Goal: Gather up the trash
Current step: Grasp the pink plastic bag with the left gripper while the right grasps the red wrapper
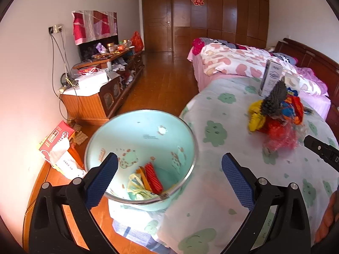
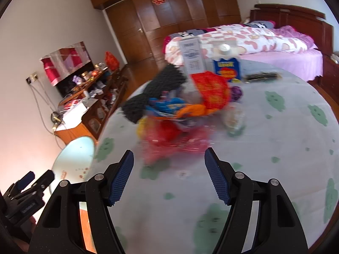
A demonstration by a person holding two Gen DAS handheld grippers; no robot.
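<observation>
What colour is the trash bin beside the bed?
The trash bin is pale mint green with small cartoon prints and a metal rim, clearest in the left wrist view.

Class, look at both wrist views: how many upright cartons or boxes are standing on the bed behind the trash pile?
2: a grey-white box stands at the left, and a blue carton with a white cap stands beside it at the right. The pile may hide others.

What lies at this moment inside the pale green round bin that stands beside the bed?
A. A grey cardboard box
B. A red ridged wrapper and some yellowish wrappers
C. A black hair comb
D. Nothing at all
B: the left wrist view shows a red ridged wrapper and yellowish wrappers at the bottom of the pale green round bin.
</observation>
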